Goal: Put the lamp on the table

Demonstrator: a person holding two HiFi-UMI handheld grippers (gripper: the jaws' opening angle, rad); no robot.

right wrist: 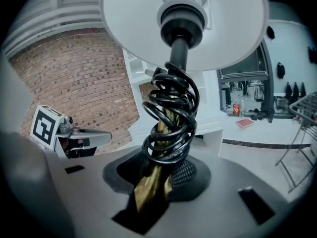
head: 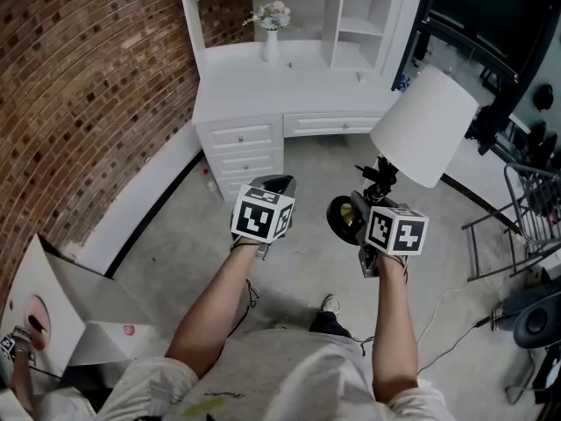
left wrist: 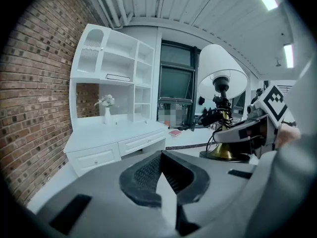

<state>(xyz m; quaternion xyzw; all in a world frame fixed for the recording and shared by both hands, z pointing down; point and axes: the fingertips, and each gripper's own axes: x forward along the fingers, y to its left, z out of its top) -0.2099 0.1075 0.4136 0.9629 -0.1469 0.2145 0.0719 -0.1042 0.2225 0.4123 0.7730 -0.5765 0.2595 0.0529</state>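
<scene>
Right gripper: the right gripper [right wrist: 157, 185] is clamped on the brass stem of the lamp [head: 425, 125], low on the stem, with a pad pressing on each side.
Left gripper: the left gripper [left wrist: 161, 175] has its jaws brought together with nothing between them; it touches nothing and hangs just beside the lamp's base [head: 344, 217].
Lamp: it is carried in the air above the floor [head: 175, 226], in front of the desk [head: 289, 90] and not on it. In the head view it tilts, with the white shade [right wrist: 129, 14] toward the desk and the round base toward the person.
Cord: the black cord [right wrist: 171, 128] is wound in loops around the stem, just above the right gripper's pads.
Vase: the white vase [head: 272, 49] stands at the back of the desk top and holds pale flowers [left wrist: 105, 101].
Shelves: the white shelves [left wrist: 121, 53] rise from the back of the desk; a flat thing [left wrist: 118, 77] lies in one left compartment.
Drawers: the desk drawers [head: 241, 136] are closed.
Wall: a brick wall [head: 88, 86] runs along the desk's left side.
</scene>
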